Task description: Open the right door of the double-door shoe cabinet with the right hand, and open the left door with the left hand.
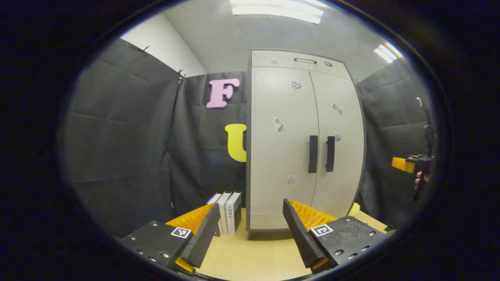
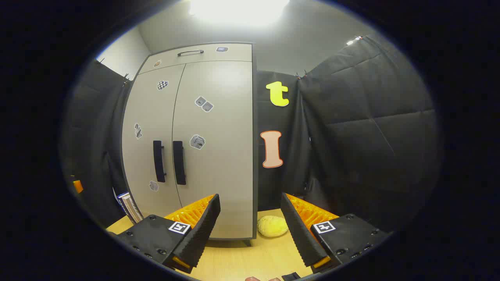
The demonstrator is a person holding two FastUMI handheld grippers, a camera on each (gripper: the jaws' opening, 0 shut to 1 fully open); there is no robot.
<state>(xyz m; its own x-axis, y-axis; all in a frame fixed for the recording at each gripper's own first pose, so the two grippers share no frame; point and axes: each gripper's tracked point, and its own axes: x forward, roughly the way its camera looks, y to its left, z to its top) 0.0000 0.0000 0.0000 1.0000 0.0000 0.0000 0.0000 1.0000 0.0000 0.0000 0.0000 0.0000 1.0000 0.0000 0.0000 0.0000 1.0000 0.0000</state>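
Shoe cabinet (image 1: 297, 140): pale grey doors, darker grey frame. Handles (image 1: 313, 154) black, either side of the cabinet's centre seam. Small grey and checkered stickers (image 2: 162, 84) on the doors. Desk (image 1: 258, 253) under cabinet: light wood. Books (image 1: 228, 212) left of cabinet: white and grey spines. Yellow sponge-like lump (image 2: 272, 226) right of cabinet.

Upright pale shoe cabinet (image 1: 304, 136), left door (image 1: 283, 148) and right door (image 1: 340, 144) closed, dark handles side by side.

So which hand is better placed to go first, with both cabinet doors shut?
Probably the right. The right tool is open and the right door's handle sits near its line. The left tool is open too, facing the left door, so the margin is slim.
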